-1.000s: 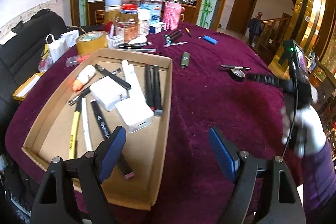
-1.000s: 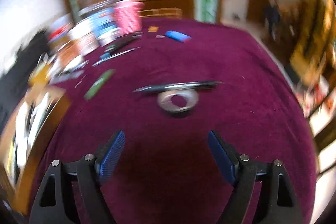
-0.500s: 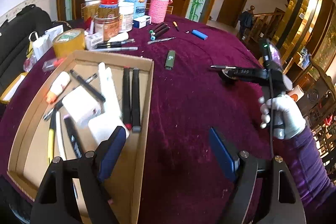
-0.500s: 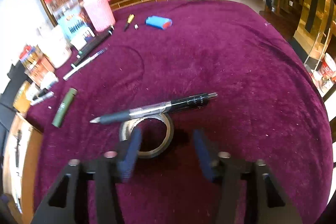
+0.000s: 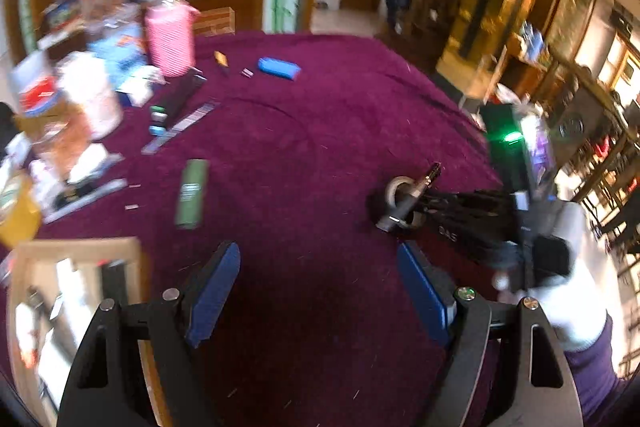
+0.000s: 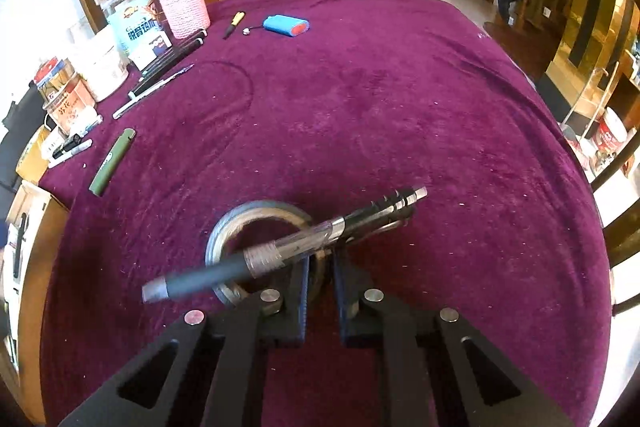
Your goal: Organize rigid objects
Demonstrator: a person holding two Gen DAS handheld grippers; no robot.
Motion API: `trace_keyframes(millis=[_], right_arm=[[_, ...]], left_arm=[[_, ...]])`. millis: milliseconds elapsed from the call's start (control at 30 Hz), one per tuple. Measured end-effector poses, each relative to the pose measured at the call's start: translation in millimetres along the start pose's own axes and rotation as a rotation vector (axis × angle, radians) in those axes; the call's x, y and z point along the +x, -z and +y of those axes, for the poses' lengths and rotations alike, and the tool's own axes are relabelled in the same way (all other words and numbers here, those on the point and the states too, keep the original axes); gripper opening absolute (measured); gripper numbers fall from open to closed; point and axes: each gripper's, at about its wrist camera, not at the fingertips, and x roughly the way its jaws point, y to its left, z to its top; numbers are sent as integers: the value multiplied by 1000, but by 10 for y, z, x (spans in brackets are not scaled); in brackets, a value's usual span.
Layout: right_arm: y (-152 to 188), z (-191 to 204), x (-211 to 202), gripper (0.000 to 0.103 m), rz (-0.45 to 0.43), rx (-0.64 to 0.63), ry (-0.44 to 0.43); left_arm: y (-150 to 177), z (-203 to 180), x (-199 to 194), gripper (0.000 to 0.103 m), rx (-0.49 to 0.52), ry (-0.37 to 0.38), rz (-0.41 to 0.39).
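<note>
**Over the tape roll: pen clamped in the right gripper**

At the near centre of the purple tablecloth (image 6: 400, 99), a black-and-clear pen (image 6: 280, 255) lies crosswise between the blue pads of the right gripper (image 6: 320, 267), whose jaws are drawn nearly together and clamp the barrel close to its middle. The pen tilts slightly, its grey tip down to the left and its black clip end up to the right. Directly beneath it sits a roll of tape (image 6: 256, 223), flat on the cloth; whether the pen touches the roll cannot be told. In the left wrist view the right gripper (image 5: 404, 205) reaches in from the right side, held by a white-gloved hand (image 5: 576, 287) with a purple sleeve, its fingers level and low over the cloth, the pen (image 5: 412, 197) and tape roll (image 5: 400, 187) at their ends.

The left gripper (image 5: 320, 291) hovers above bare cloth with its jaws spread wide and nothing between them. A cardboard tray (image 5: 136, 255) holding pens and white items lies just to its left. Farther out on the cloth lie a green lighter-shaped stick (image 6: 112, 163), several pens (image 6: 160, 87), a small yellow-handled tool (image 6: 234, 23) and a blue case (image 6: 286, 26). A pink knitted cup (image 6: 182, 7) and assorted jars (image 6: 120, 11) stand along the far left edge.
</note>
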Motion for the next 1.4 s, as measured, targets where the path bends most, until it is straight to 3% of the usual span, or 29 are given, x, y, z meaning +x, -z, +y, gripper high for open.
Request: trace_keyframes(millis=[167,300,500,567,767,800,900,967,1000,1033,1067,1133,1400], right_arm=[[-60,-258,-46,10,-1,62,-59],[-81,-318,-46,10,7,73,-75],[-83,-400,-69,9,21,81,-71],[-85,-503,-61,9,25,123,-93],[-98,-709,-24,9,32,206,-91],[-98,-749,-21,9,33,224,-80],[-103,-863,-33,9,16,277,-66],[-104,-886,-24,9,12,293,-63],[-110,-890,-11,9,13,295,-61],[-112,-889,2,9,14,296,-60],[-114,-886,8,9,12,298,-62],[-121,-867,18,9,6,292,-64],[-116,-854,1,7,-28,300,-173]], left_arm=[[-215,-210,573,80,23,10,61],[-302,-359,771,79,78,25,66],[-613,-593,1002,79,395,-78,-14],[-733,-629,1118,80,507,-65,-28],[-732,-812,1636,81,701,-16,120],[-720,-837,1622,81,706,-14,81],[-759,-855,1693,80,644,-6,106],[-765,-800,1688,52,550,79,155],[-758,-812,1679,30,536,59,143],[-726,-830,1653,16,556,-16,123],[-705,-827,1618,15,554,-24,117],[-729,-751,1509,0,480,7,123],[-458,-519,760,0,348,47,70]])
